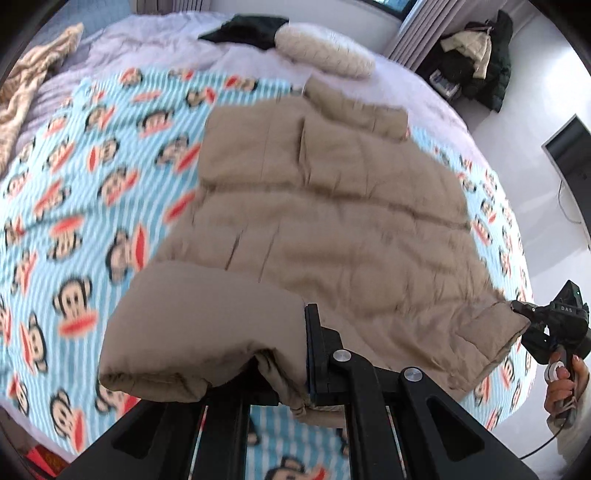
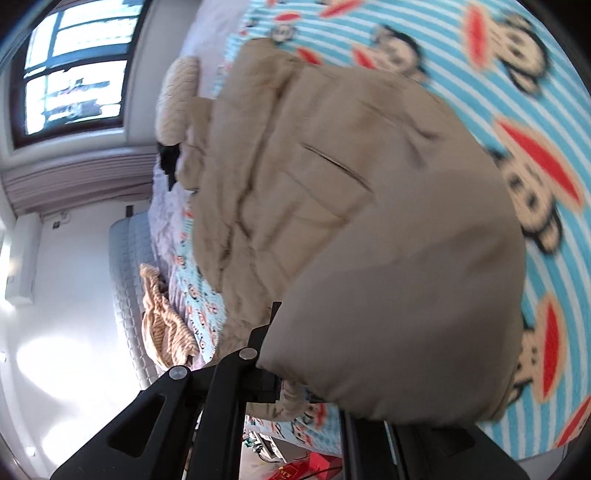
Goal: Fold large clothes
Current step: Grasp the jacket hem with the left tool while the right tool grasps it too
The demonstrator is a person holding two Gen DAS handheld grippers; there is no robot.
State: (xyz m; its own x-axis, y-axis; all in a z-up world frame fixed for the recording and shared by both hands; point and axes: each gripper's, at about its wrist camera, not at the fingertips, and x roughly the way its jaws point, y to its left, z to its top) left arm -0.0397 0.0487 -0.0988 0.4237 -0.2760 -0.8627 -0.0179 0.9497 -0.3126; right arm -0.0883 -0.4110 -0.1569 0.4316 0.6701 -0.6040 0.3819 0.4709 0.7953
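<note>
Holding the tan jacket (image 1: pixel 325 206) by its near hem corners above the striped blanket (image 1: pixel 74 192), the left gripper (image 1: pixel 295 373) and right gripper (image 1: pixel 517 308) were both clamped on fabric. The thick padding could probably slip out unevenly, making the fold crooked.

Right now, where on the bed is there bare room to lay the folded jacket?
Free: the monkey blanket left of the jacket, up to the striped cloth. A thin blanket strip runs along the jacket's right. Crowded: the far end, with a cream pillow and dark garment.
</note>
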